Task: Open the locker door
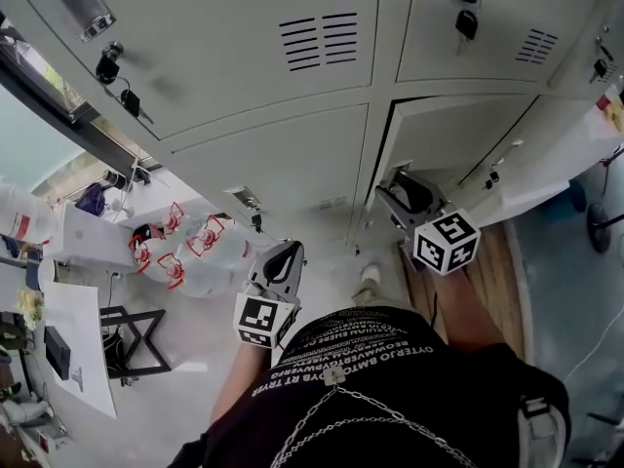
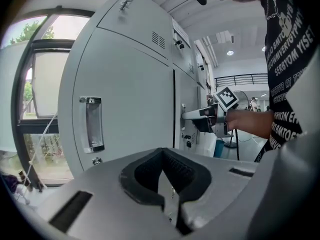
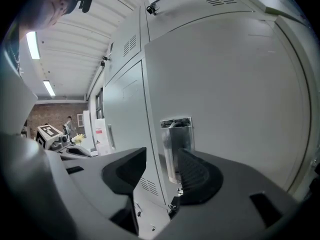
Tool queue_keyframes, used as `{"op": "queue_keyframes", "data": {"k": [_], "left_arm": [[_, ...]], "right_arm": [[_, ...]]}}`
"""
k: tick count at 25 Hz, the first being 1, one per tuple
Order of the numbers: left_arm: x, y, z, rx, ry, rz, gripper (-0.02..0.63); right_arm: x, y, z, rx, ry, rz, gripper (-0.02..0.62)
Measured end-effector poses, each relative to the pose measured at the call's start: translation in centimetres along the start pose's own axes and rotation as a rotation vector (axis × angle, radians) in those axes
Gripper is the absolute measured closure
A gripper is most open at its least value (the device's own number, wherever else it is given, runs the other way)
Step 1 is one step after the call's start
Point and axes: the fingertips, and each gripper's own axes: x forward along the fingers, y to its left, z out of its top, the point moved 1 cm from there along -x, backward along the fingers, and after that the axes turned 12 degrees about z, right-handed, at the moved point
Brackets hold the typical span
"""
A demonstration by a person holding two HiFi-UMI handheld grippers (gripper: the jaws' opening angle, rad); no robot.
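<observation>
The grey locker door (image 1: 458, 130) stands at the right of the locker bank, with a dark gap along its left edge. My right gripper (image 1: 395, 191), marker cube (image 1: 447, 242) behind it, is at that edge. In the right gripper view the door (image 3: 225, 94) fills the right side, and the right gripper (image 3: 161, 166) is open astride the door's edge. One pad (image 3: 195, 174) sits in the recessed metal handle (image 3: 175, 144); the other is clear of the door. My left gripper (image 1: 283, 253) hangs lower left, shut and empty, as the left gripper view (image 2: 164, 156) shows.
Keys hang from locks on the upper lockers (image 1: 466, 22) (image 1: 109, 66). Plastic bags (image 1: 190, 247), a white table (image 1: 83, 349) and a black stand (image 1: 132, 339) are on the floor at the left. A neighbouring door's handle (image 2: 91, 124) faces the left gripper.
</observation>
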Motion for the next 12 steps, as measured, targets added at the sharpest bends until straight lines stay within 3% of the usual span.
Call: {"op": "queue_keyframes", "data": {"k": [5,12], "left_arm": [[-0.3,-0.2,-0.2,0.01,0.009,0.004,0.601],[-2.7,-0.2,-1.6,-0.006,0.028,0.017,0.601]], "right_arm": [[0.9,0.1,0.1,0.006,0.005,0.022,0.416],[-0.6,0.5,-0.4,0.021,0.004,-0.052,0.441]]}}
